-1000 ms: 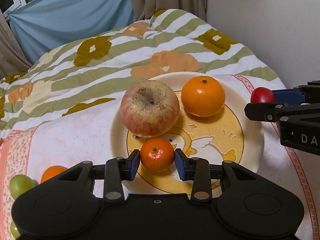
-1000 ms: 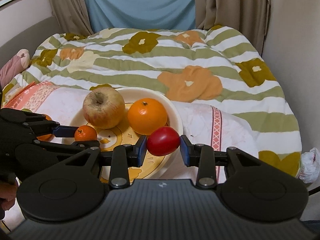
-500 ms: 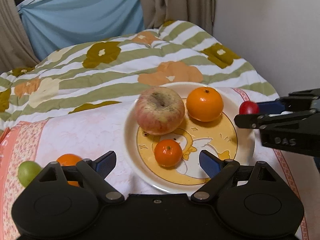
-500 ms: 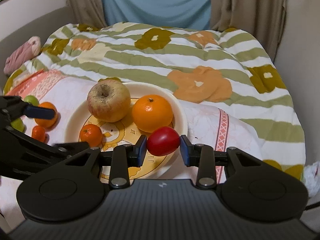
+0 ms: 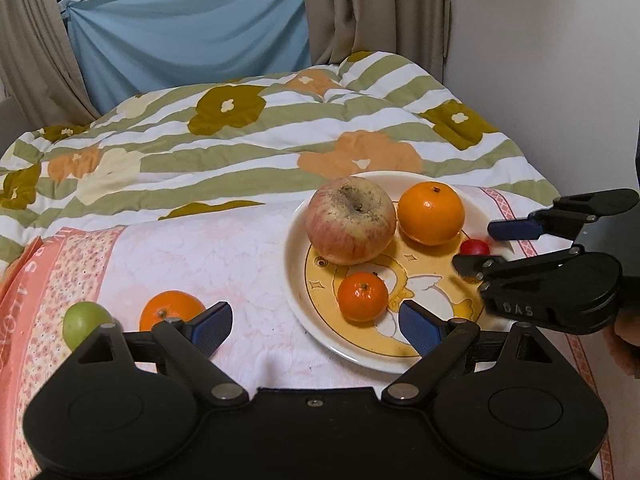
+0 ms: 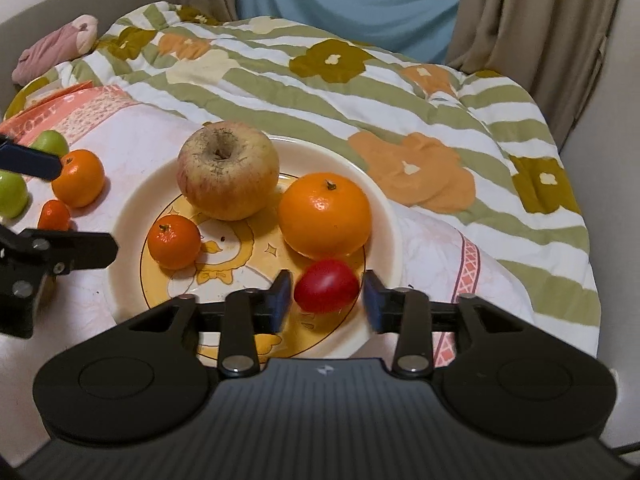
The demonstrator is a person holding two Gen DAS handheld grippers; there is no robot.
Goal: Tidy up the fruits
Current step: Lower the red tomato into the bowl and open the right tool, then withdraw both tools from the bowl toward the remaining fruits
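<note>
A white plate (image 5: 296,300) (image 6: 128,208) with a yellow duck print holds an apple (image 5: 351,221) (image 6: 228,170), a large orange (image 5: 431,213) (image 6: 325,219) and a small mandarin (image 5: 362,296) (image 6: 174,241). My left gripper (image 5: 316,326) is open and empty, just in front of the plate's near-left rim. My right gripper (image 6: 326,298) is open around a red tomato (image 6: 327,286) (image 5: 474,247) that rests on the plate; small gaps show on both sides.
Left of the plate on the pink cloth lie an orange (image 5: 171,314) (image 6: 78,178), green fruits (image 5: 86,323) (image 6: 12,196) and a small orange fruit (image 6: 54,215). A striped floral quilt (image 5: 240,152) covers the bed behind. A wall (image 5: 560,60) stands at the right.
My left gripper let go of the small mandarin, opened wide and pulled back left. My right gripper lowered the tomato onto the plate and its jaws spread off it.
</note>
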